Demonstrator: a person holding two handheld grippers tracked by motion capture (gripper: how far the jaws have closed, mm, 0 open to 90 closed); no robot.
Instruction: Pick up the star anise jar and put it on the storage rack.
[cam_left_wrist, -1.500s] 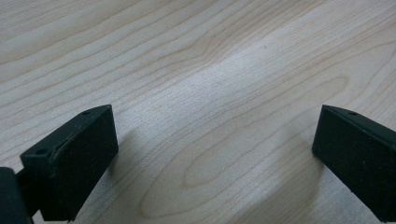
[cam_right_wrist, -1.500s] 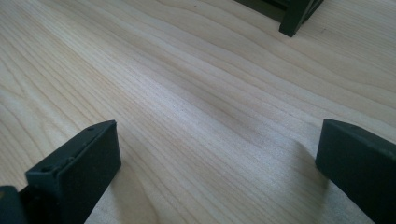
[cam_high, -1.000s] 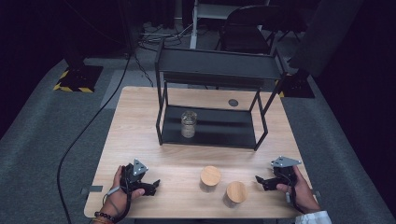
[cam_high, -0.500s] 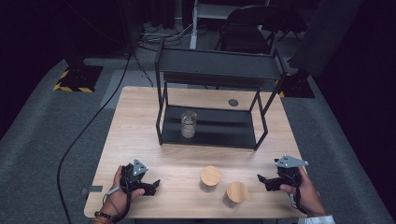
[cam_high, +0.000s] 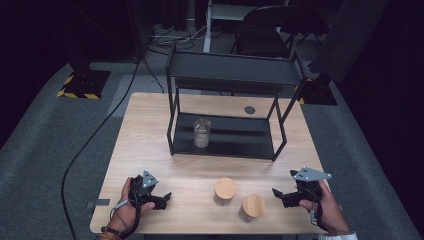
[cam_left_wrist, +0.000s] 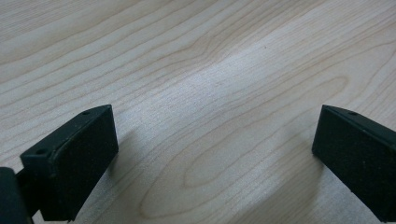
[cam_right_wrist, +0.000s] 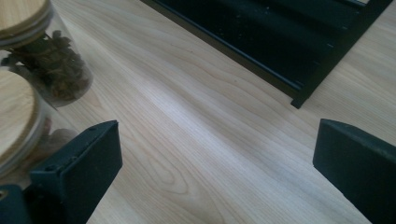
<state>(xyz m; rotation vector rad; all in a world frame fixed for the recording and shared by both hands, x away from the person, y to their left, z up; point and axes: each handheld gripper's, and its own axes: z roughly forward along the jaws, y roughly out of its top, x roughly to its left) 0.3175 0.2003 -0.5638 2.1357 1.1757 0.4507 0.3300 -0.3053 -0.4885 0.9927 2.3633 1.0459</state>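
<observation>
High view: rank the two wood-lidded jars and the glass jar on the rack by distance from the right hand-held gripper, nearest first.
From the right hand-held gripper:
1. Near-edge lidded jar, just to its left by the table's front edge.
2. Second lidded jar, farther left, toward the table's middle.
3. Glass jar, on the rack's lower shelf, up and left.

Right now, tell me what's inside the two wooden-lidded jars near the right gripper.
The farther jar holds dark dried leafy bits, seen through glass. The nearer jar has its contents hidden by its wooden lid.
</observation>
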